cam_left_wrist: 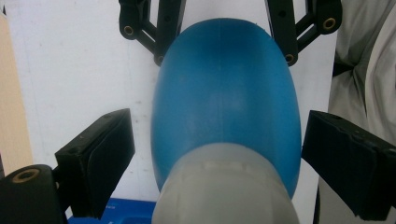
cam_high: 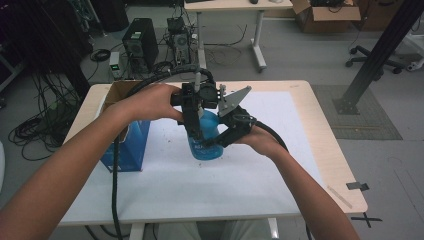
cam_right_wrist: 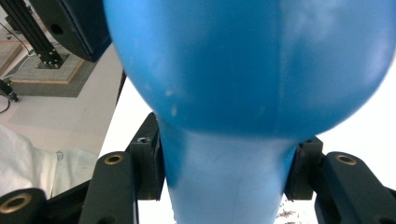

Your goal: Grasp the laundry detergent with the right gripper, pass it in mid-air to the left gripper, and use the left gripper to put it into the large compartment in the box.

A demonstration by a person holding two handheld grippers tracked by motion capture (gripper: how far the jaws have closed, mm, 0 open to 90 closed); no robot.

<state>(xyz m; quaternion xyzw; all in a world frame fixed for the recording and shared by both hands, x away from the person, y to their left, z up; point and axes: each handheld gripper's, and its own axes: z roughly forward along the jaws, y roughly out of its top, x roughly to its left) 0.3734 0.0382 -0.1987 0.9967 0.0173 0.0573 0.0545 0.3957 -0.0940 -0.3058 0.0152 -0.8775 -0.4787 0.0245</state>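
Blue plastic is what we are working on: one bottle (cam_high: 204, 137) standing upright near the middle of the bench. We are clamping our right gripper (cam_high: 220, 141) on its narrow waist from the near right side. We are holding our left gripper (cam_high: 196, 125) above it, jaws apart either side of the pale cap (cam_left_wrist: 224, 186), looking down the bottle's long axis. One blue box (cam_high: 125, 135) is sitting by the left edge.
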